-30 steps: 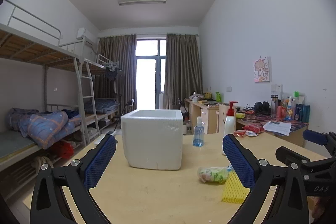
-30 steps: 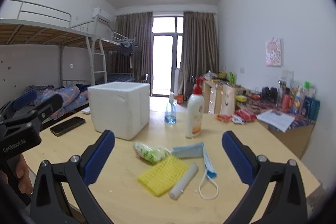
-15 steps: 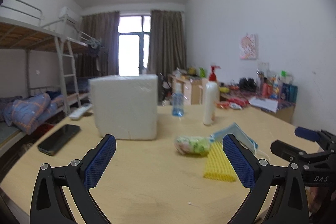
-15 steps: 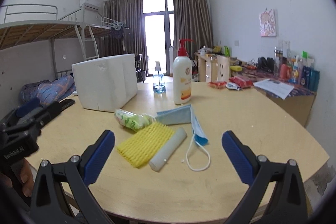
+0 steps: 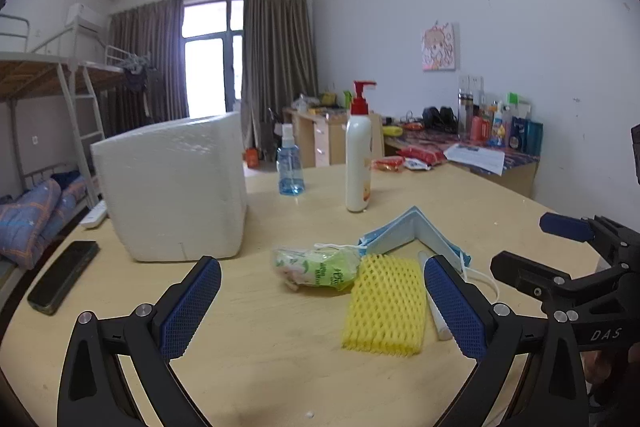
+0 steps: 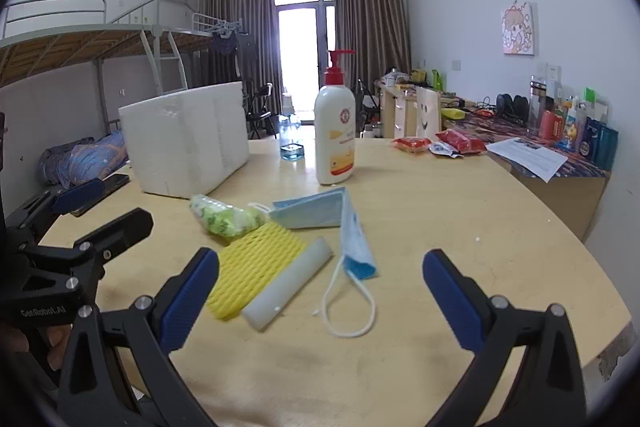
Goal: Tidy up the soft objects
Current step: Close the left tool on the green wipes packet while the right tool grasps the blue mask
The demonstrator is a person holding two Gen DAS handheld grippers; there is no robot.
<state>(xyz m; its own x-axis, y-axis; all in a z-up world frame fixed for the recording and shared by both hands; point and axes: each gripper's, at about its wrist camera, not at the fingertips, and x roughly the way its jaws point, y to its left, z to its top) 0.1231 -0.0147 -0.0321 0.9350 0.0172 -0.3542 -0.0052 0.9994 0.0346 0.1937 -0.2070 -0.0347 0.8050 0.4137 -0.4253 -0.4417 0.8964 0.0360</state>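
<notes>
Up front in the left wrist view, the left gripper hangs over the wooden surface, its blue-padded fingers spread wide and empty. Between them lie a green-printed soft packet and a yellow foam net, touching; a white foam tube lies just beside the net, and a blue face mask sits behind. A white foam box stands to the left, near a black phone. A pump bottle and a spray bottle stand further back.

From the right wrist view, the right gripper also hovers with fingers released, holding nothing. The net, tube and mask lie between them, the packet just behind, the box beyond at left.
</notes>
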